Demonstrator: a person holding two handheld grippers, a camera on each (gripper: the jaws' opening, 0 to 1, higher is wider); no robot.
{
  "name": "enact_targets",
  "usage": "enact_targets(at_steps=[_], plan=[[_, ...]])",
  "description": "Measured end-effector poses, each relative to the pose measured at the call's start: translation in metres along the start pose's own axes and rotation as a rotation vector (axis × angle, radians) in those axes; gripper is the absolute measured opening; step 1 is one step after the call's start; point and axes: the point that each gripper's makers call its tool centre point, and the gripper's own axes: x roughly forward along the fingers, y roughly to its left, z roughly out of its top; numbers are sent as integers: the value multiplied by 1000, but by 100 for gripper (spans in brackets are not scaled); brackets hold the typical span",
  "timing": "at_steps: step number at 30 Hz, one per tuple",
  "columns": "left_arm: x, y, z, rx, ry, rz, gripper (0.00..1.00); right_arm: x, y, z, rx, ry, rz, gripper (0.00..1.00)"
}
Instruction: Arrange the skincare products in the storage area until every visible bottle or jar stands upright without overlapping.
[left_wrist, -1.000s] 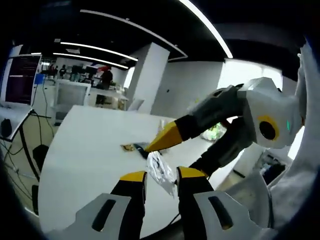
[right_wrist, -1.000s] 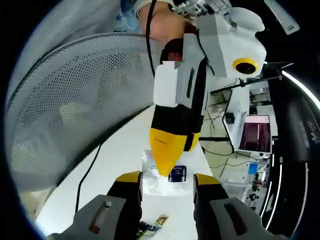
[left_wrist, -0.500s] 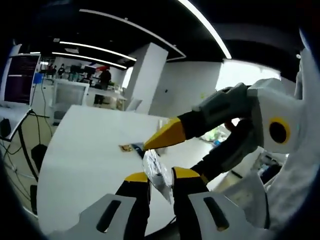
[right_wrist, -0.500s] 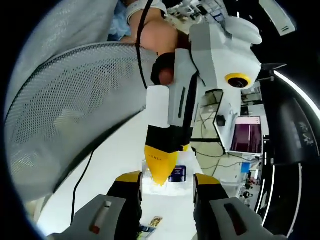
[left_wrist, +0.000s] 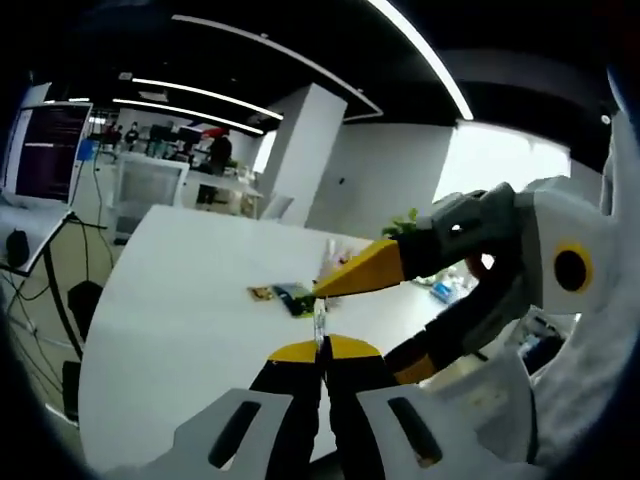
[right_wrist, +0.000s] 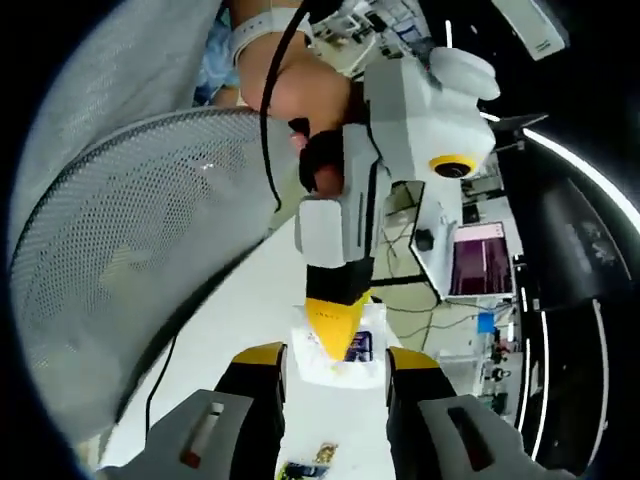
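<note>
My left gripper (left_wrist: 322, 350) is shut on a thin clear plastic packet (left_wrist: 319, 328), seen edge-on between its yellow tips, above a white table (left_wrist: 190, 300). The right gripper reaches in from the right, its upper finger (left_wrist: 368, 276) pointing over the packet. In the right gripper view the left gripper (right_wrist: 335, 318) comes down from above and pinches the same clear packet (right_wrist: 312, 358), which carries a dark blue label (right_wrist: 357, 346). My right gripper (right_wrist: 335, 368) stands open, with the packet hanging in the space between its two jaws, apart from both.
Two small flat sachets (left_wrist: 283, 295) lie on the table beyond the grippers. A grey mesh chair back (right_wrist: 130, 250) stands on the left of the right gripper view. A person's hand (right_wrist: 300, 95) holds the left gripper. A monitor (left_wrist: 48, 150) and desks stand far off.
The left jaws have closed onto the packet, which now shows edge-on. The right gripper stays open around it. Both views have shifted slightly with the hands.
</note>
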Motion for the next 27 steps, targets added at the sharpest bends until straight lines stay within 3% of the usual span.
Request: enact_targets(at_steps=[3, 4, 6, 8, 10, 14, 15, 16, 17, 19, 22, 23, 24, 25, 27], plan=[[-1, 0, 6, -71, -21, -21, 0, -7, -5, 1, 236, -70, -40, 43], [-2, 0, 8, -81, -28, -27, 0, -11, -8, 1, 344, -106, -56, 46], [-3, 0, 9, -89, -34, -33, 0, -15, -12, 1, 479, -156, -81, 50], [-4, -1, 14, -117, -60, -44, 0, -19, -13, -5, 581, -160, -94, 44], [-6, 0, 20, -177, -88, -64, 0, -23, -17, -10, 718, -209, -125, 41], [-12, -8, 38, -304, -160, -169, 0, -29, -15, -4, 1227, -457, -72, 41], [-15, -14, 50, -382, -223, -246, 0, -31, -15, -3, 1374, -532, -51, 40], [-18, -16, 59, -451, -274, -288, 0, -32, -16, -1, 1447, -584, -51, 39], [-19, -11, 62, -515, -312, -286, 0, -34, -18, 0, 1494, -634, -53, 37], [-18, -11, 57, -550, -313, -288, 0, -38, -22, -1, 1657, -739, -66, 36], [-20, -23, 65, -605, -353, -341, 0, -47, -29, -1, 1769, -850, -65, 32], [-20, -26, 65, -632, -361, -359, 0, -54, -32, 3, 1799, -921, -46, 27], [-19, -28, 62, -631, -353, -362, 0, -55, -32, 4, 1803, -929, -43, 20], [-15, -33, 58, -610, -328, -357, 0, -57, -32, 4, 1807, -937, -40, 18], [-15, -38, 61, -636, -342, -380, 0, -59, -34, 4, 1808, -944, -53, 18]])
